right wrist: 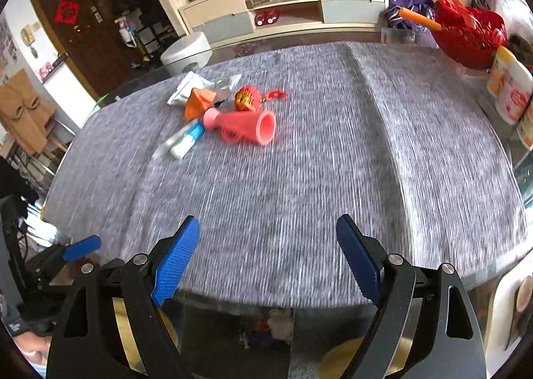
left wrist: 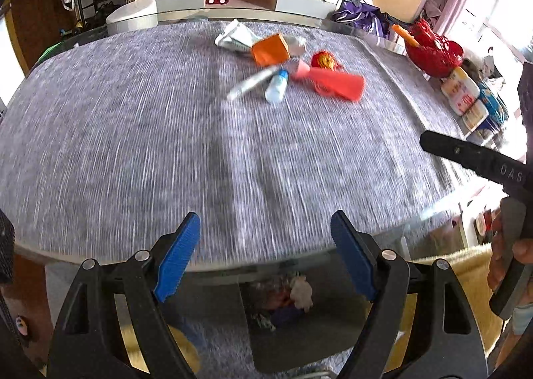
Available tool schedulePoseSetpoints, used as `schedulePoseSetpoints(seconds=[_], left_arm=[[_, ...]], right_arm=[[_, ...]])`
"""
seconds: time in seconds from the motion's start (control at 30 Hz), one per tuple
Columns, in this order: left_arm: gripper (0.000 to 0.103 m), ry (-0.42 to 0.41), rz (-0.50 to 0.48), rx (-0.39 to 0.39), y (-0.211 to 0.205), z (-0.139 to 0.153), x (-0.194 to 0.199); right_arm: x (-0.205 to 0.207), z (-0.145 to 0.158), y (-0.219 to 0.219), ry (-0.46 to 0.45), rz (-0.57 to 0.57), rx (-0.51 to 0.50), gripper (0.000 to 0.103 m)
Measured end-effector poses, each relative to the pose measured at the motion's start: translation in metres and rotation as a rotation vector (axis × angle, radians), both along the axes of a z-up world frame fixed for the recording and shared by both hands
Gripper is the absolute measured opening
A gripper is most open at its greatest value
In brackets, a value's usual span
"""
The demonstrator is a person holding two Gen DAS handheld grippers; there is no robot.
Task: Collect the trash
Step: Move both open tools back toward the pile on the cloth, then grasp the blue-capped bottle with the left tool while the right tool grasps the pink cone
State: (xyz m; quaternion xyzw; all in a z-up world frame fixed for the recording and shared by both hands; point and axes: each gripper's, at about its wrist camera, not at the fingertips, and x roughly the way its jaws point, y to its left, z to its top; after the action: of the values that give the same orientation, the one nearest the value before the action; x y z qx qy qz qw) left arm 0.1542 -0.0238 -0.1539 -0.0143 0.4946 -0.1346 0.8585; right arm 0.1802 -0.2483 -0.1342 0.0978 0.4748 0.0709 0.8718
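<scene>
A: Where lies the trash?
B: A heap, pink ribbed plastic cone [right wrist: 245, 127], orange carton [left wrist: 269, 50], small white bottle [left wrist: 276, 87], mid-desk [left wrist: 133, 132], well apart from both grippers.
A: Jaws?
B: Left gripper [left wrist: 265, 254] and right gripper [right wrist: 266, 257] released, empty. Likely step: the reach toward the heap.

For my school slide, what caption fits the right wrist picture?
Open right gripper above a grey table, facing a pink horn among scattered trash.
</scene>
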Motion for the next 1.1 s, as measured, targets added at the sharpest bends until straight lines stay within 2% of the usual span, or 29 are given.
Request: schedulePoseSetpoints(seconds=[0.1,0.17,0.3,0.53,0.77,1.1], left_arm=[[0.075,0.001,-0.008,0.004,-0.004,-0.001,0.017],[0.065,0.003,-0.024,0.005,-0.009,-0.002,0.029],[0.053,0.023,-0.051,0.007,-0.018,-0.011,0.053],[0.053,0.051,-0.058,0.008,-0.027,-0.025,0.087],[0.052,0.035,-0.077,0.005,-0.036,-0.025,0.113],[0.04,0.008,-0.096,0.025,-0.048,-0.027,0.147]], right_arm=[[0.018,-0.002,-0.001,0.004,0.007,-0.017,0.085],[0.03,-0.004,-0.001,0.001,0.018,-0.034,0.085],[0.051,-0.01,0.003,0.001,0.049,-0.055,0.084],[0.085,-0.027,0.011,0.012,0.094,-0.092,0.083],[0.111,-0.037,0.018,0.02,0.126,-0.114,0.084],[0.135,-0.042,0.034,0.008,0.197,-0.097,0.082]])
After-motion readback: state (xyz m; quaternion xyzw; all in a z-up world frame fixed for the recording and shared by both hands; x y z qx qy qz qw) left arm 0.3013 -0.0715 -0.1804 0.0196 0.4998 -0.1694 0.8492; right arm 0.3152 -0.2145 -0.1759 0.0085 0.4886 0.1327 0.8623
